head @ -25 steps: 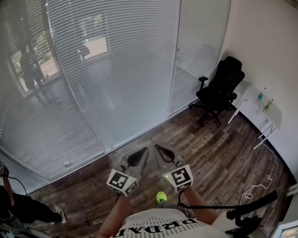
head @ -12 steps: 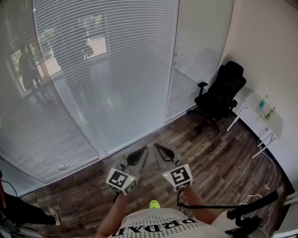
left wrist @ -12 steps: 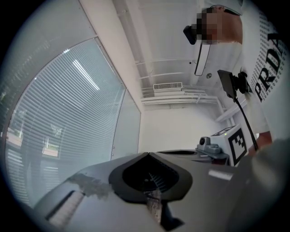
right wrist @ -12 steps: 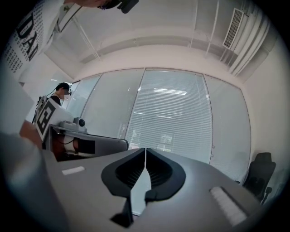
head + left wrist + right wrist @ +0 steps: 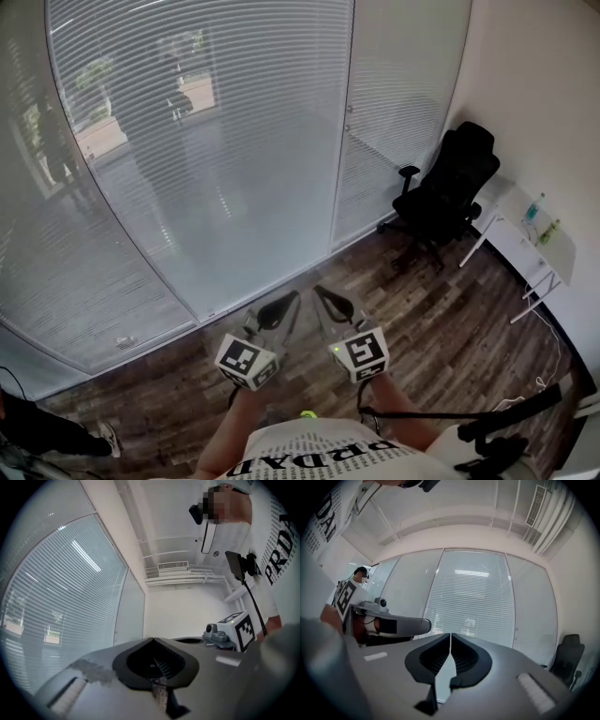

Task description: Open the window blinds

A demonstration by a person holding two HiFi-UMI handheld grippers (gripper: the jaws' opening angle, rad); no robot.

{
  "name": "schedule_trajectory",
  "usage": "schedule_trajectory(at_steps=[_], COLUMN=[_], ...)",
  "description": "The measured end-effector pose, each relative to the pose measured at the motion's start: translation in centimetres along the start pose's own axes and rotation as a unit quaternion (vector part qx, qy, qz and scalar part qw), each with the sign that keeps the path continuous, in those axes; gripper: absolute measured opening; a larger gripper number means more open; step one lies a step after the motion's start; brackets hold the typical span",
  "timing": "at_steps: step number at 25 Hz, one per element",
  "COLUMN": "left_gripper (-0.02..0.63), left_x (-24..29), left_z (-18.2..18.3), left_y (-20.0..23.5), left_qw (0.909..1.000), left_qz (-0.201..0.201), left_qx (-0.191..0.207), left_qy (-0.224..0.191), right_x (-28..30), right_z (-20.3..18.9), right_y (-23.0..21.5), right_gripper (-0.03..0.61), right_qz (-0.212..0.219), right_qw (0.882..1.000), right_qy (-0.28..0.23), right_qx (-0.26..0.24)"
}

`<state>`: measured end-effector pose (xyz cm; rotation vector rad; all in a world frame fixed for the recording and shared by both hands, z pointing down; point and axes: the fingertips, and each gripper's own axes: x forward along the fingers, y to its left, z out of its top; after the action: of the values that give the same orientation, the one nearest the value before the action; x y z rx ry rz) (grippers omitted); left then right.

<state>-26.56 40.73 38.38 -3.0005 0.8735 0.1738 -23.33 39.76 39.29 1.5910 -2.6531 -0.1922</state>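
Observation:
White slatted blinds (image 5: pixel 216 141) hang closed behind the glass wall (image 5: pixel 112 281) ahead, and show in the right gripper view as blinds (image 5: pixel 473 602) and in the left gripper view as blinds (image 5: pixel 56 602). Both grippers are held level in front of me, short of the glass. My left gripper (image 5: pixel 289 298) is shut with nothing in it, its tips (image 5: pixel 151 639) together. My right gripper (image 5: pixel 320 292) is shut and empty too, its tips (image 5: pixel 450 634) meeting. No cord or wand is visible near either one.
A black office chair (image 5: pixel 450 187) stands in the right corner beside a white desk (image 5: pixel 525 234) with bottles. A glass door with a handle (image 5: pixel 347 117) sits right of the blinds. A cable (image 5: pixel 525 375) lies on the wood floor. A person's foot (image 5: pixel 103 436) shows at the lower left.
I have walked closer to the glass wall with both grippers held out; the blinds have shifted left and grown larger in the head view. Both grippers stay shut.

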Motion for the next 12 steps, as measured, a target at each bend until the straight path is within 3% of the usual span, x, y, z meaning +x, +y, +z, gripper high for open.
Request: schedule_trajectory(at_steps=[12], left_gripper=[-0.005], left_x=[6.2], left_z=[-1.3], left_y=[4.5], left_qw=[0.9998], left_qz=[-0.017], left_qx=[-0.004], left_qy=[0.009], right_x=[5.3], right_z=[-2.0], right_y=[-4.7], right_gripper=[0.021], right_qz=[-0.003], right_qw=[1.000], right_qy=[0.015], right_qx=[0.008])
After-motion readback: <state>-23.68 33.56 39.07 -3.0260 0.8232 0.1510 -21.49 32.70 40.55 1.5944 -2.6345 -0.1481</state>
